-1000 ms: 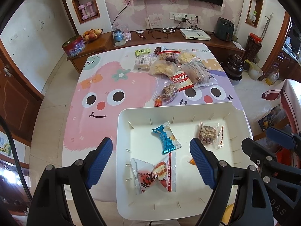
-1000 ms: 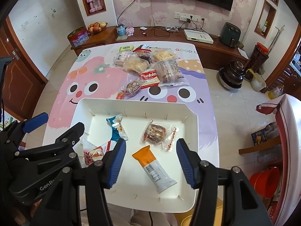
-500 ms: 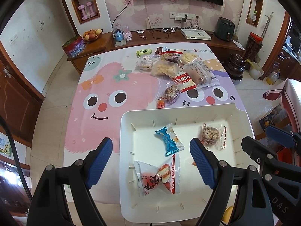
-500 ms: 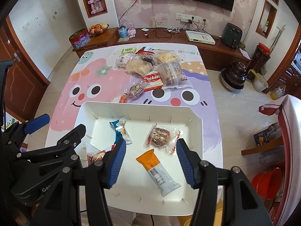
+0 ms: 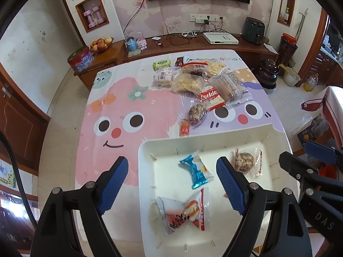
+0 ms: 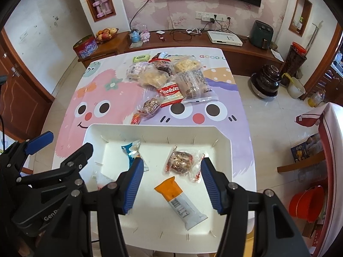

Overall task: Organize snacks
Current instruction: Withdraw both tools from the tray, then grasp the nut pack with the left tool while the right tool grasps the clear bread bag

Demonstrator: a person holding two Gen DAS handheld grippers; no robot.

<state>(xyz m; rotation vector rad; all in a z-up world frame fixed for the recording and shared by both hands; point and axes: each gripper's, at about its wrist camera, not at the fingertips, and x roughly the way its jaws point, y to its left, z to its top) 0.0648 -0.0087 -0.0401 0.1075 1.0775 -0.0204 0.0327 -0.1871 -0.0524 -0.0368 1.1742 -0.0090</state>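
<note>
Hovering both tools over the white tray point(image 6: 223, 137) at the near edge of the desk point(image 6: 70, 90), pointing steeply down. My left hand-held gripper point(image 5: 171, 182) has its blue pads spread wide, nothing between them; it sits over the tray's left rim. My right hand-held gripper point(image 6: 170, 184) has pads apart too, narrower gap, gripping nothing, hanging above the tray floor. In the tray: blue-wrapped candy point(image 6: 134, 153) at the far left, clear-wrapped nut cake point(image 6: 180, 161) to the right of it, orange-and-white bar point(image 6: 180, 201) nearest me, lying loose on the tray floor and seen between the right pads but not touched. Red-and-white packet point(image 5: 184, 213) lies at the near left, mostly hidden behind the left tool in the right view. Remaining snacks sit in a heap at the far side of the desk: red Cookies pack point(image 6: 170, 93), long clear biscuit sleeve point(image 6: 193, 84), puffed rice bags point(image 6: 153, 77), green packet point(image 6: 141, 59). One more nut cake point(image 6: 151, 106) and a small red candy point(image 6: 135, 118) lie just beyond the tray's far rim. Cartoon tablecloth point(image 6: 103, 107) covers the desk.
</note>
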